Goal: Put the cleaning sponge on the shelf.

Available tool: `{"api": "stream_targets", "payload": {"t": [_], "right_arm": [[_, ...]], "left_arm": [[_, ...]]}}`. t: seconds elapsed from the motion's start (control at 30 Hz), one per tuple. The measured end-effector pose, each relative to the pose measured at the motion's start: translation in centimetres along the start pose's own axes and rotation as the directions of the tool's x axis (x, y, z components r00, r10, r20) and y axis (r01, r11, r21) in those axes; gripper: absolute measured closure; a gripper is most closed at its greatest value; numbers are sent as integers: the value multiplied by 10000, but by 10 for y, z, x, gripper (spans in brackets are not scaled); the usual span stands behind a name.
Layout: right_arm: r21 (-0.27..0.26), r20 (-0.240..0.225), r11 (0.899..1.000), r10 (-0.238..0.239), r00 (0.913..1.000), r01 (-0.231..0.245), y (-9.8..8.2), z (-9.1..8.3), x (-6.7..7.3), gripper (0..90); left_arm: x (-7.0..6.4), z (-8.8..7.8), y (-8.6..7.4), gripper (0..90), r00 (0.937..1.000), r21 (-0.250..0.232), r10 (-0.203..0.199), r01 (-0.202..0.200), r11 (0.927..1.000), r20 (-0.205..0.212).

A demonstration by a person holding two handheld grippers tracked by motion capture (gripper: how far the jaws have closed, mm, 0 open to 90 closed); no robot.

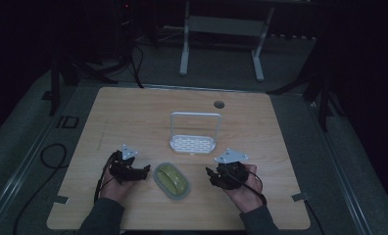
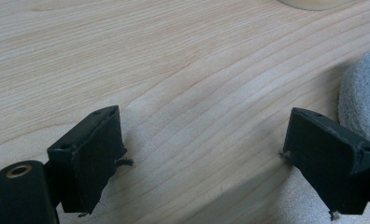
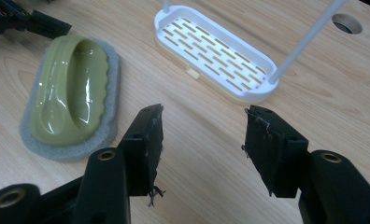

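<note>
Scrubber (image 1: 172, 180) lies between both grippers, rack (image 1: 192, 144) at its one o'clock. Left gripper (image 1: 144, 172) gapes wide, empty; right gripper (image 1: 210, 176) half-open, empty.

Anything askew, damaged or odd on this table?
Little stands out. The scrubbing pad lies handle-up, angled to the table edges, beside the upright white rack. The right gripper's fingers have frayed pad edges with loose threads.

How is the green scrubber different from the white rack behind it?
The scrubber is olive green and solid, with a grey sponge base; the rack is white, with a slotted floor. The scrubber lies low, while the rack has a tall hoop handle. Both are oblong and rest on the table.
</note>
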State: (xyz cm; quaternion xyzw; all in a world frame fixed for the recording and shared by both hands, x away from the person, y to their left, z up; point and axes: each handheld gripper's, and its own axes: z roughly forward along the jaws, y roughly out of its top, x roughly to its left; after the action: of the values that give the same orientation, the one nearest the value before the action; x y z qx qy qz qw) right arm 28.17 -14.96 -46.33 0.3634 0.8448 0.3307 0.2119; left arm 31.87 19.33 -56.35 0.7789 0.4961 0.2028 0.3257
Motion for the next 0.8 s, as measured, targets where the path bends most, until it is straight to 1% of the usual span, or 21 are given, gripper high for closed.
{"api": "stream_targets", "payload": {"t": [0.47,0.6,0.8], "right_arm": [[31,-369,9998,-189,9991,190,12,6,11,479],[169,-578,9996,-208,9981,218,15,13,15,480],[257,-669,9995,-177,9976,195,17,19,16,480]], "left_arm": [[0,0,0,119,10000,-1,-8,8,10000,-4],[0,0,0,119,10000,-2,-11,11,10000,-5],[0,0,0,119,10000,-1,-16,16,10000,-4]]}}
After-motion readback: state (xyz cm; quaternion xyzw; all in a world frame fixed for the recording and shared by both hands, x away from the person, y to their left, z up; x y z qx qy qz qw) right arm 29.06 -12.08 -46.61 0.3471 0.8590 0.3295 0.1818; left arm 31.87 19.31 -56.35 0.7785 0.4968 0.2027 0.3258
